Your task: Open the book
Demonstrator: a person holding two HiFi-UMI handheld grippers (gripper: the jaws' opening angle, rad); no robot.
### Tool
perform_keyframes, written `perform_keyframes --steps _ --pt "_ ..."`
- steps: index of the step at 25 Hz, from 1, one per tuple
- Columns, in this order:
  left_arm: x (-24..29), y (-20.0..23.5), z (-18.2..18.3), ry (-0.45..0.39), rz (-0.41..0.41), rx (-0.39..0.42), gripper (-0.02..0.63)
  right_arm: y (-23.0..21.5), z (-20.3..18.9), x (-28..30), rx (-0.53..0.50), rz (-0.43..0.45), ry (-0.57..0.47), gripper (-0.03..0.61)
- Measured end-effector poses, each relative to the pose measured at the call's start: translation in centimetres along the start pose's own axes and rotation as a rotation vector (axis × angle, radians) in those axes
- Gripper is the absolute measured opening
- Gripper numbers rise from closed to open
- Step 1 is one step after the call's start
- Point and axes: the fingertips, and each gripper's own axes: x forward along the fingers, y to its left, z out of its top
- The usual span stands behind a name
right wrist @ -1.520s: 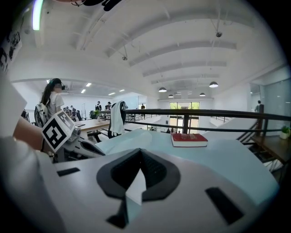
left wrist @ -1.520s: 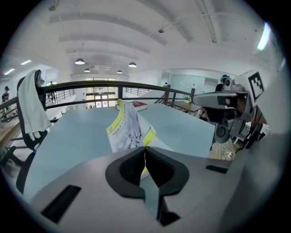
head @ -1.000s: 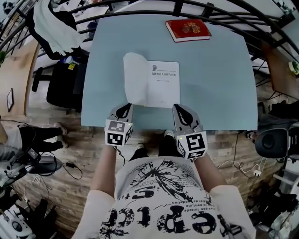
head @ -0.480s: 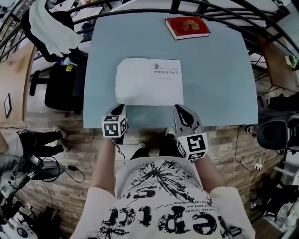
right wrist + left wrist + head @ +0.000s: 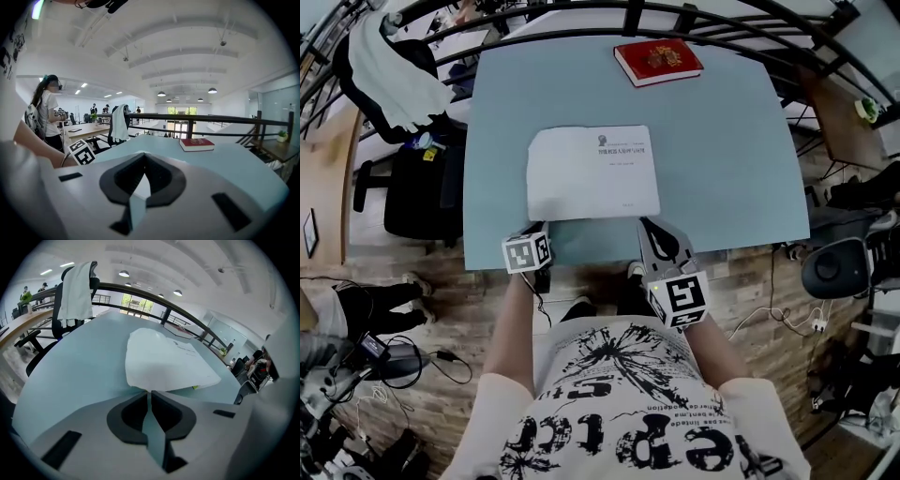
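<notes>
A white book [image 5: 592,173] lies open on the light blue table [image 5: 722,159], its cover spread flat to the left and the title page showing on the right. My left gripper [image 5: 539,228] sits at the book's near-left corner. In the left gripper view the cover [image 5: 164,359] ends right at the tips of my left gripper [image 5: 149,391], whose jaws are opening, a thin gap between them and nothing pressed. My right gripper [image 5: 647,225] hovers at the table's near edge just right of the book, and in its own view my right gripper [image 5: 143,154] is shut on nothing.
A red book [image 5: 658,61] lies at the table's far edge, also seen as the red book [image 5: 196,144] ahead of the right gripper. A black chair draped with white cloth [image 5: 394,66] stands left of the table. A black railing [image 5: 140,291] curves behind it.
The cover went from standing upright to lying flat on the left. My left gripper came down and back toward the table's near edge with it. The right gripper stayed nearly still.
</notes>
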Motion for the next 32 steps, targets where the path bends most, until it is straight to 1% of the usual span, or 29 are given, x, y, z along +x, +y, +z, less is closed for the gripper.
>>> perform_keyframes --steps 3,5,6,9,11,13,15,17,19,22,26,29,32 --pt "-0.1 -0.2 -0.3 0.009 0.004 0.010 0.050 0.5 0.4 -0.5 0.004 0.004 -0.016 0.011" --pt "-0.4 -0.6 -0.4 0.019 -0.003 0.004 0.104 0.8 0.4 -0.8 0.002 0.008 -0.024 0.011" --pt "-0.7 -0.7 -0.4 0.019 0.000 0.009 0.115 1.0 0.4 -1.0 0.003 0.009 -0.027 0.011" --pt "-2.3 -0.8 0.2 -0.007 0.037 0.054 0.115 1.3 0.5 -1.4 0.001 0.009 -0.041 0.011" --pt "-3.8 -1.0 1.2 -0.050 0.062 0.085 0.114 1.6 0.9 -1.7 -0.004 0.005 -0.060 0.011" --pt "-5.5 -1.8 2.8 -0.118 0.070 0.125 0.090 1.7 1.4 -1.9 -0.011 -0.001 -0.082 0.011" --pt "-7.4 -3.1 4.7 -0.207 0.067 0.184 0.070 1.9 1.9 -2.2 -0.012 -0.001 -0.100 0.011" --pt "-9.5 -4.7 6.6 -0.301 0.056 0.246 0.052 2.1 2.3 -2.6 -0.009 0.004 -0.116 0.011" --pt "-11.8 -6.4 8.4 -0.388 0.033 0.289 0.038 2.2 2.8 -3.0 -0.006 0.006 -0.136 0.011" --pt "-15.4 -9.1 10.5 -0.506 -0.029 0.338 0.029 2.5 3.8 -3.6 -0.007 0.013 -0.175 0.011" --pt "-20.0 -12.9 12.0 -0.657 -0.144 0.439 0.021 2.8 6.0 -4.3 -0.041 0.013 -0.253 0.011" --pt "-22.9 -15.0 12.5 -0.749 -0.195 0.501 0.021 3.2 7.4 -4.7 -0.065 0.030 -0.291 0.011" --pt "-25.2 -16.9 12.7 -0.825 -0.248 0.541 0.020 3.1 8.4 -5.2 -0.068 0.039 -0.322 0.009"
